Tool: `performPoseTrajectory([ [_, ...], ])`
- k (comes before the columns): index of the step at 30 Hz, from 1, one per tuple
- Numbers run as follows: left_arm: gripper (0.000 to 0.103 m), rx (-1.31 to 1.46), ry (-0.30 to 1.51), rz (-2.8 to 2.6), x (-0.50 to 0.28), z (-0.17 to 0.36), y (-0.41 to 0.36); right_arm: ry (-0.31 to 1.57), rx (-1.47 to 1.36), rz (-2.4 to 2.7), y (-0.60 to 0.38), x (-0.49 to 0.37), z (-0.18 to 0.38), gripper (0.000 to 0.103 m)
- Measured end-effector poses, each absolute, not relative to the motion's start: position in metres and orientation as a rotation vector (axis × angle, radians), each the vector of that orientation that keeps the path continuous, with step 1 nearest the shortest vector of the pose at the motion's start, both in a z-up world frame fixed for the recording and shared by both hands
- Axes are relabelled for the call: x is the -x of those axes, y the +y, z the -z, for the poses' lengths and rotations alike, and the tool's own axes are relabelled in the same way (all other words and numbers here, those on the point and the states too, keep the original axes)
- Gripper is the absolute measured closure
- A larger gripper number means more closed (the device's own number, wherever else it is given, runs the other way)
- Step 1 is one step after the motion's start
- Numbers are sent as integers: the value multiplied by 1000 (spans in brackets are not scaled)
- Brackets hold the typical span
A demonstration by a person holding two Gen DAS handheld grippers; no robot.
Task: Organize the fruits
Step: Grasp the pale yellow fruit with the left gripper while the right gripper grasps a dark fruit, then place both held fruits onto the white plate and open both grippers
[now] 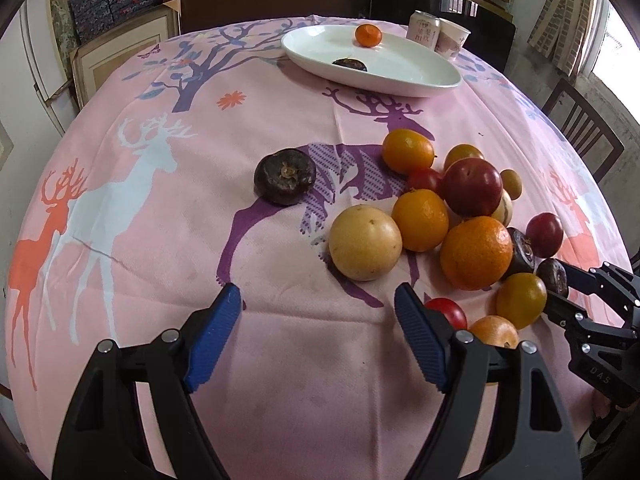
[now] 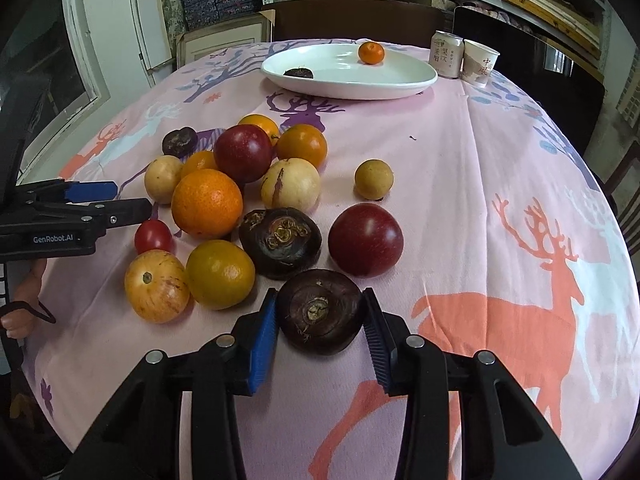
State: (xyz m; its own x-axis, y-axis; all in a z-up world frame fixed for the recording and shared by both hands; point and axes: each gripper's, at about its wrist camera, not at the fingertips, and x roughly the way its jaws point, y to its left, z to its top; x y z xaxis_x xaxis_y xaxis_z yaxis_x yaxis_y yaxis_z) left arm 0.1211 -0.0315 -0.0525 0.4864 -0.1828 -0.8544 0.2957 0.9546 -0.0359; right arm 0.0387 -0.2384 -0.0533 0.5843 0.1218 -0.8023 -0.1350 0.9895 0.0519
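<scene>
Fruit lies heaped on a pink deer-print tabletop (image 2: 500, 168). The right gripper (image 2: 320, 314) has its blue jaws pressed against both sides of a dark water chestnut (image 2: 320, 310) at the near edge of the pile, stem scar facing up and toward the camera, its flat, squat body resting level. The left gripper (image 1: 318, 308) hangs with its jaws open over bare cloth, nothing between them, just near a yellow round fruit (image 1: 365, 242). A white oval plate (image 2: 348, 80) at the far side, long axis running left to right, carries a small orange (image 2: 371, 52) and another dark chestnut (image 2: 299, 73).
</scene>
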Motion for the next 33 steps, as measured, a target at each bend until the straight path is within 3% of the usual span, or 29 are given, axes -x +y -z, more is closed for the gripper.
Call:
performPoseTrajectory([
  [2, 40, -125, 1033, 293, -126, 55, -35, 934, 12, -152, -239, -37, 53, 61],
  [13, 41, -143, 1047, 304, -140, 59, -56, 934, 1, -155, -242, -33, 54, 61],
  [15, 60, -141, 1036, 312, -141, 59, -57, 935, -1, -155, -242, -32, 53, 61],
  [16, 64, -128, 1036, 339, -140, 58, -57, 936, -3, -155, -242, -31, 53, 61],
  [24, 64, -134, 1008, 341, -126, 43, -50, 902, -7, -156, -245, -27, 42, 61],
  [33, 64, -124, 900, 372, -138, -14, -53, 674, 25, -174, -255, -43, -32, 61],
])
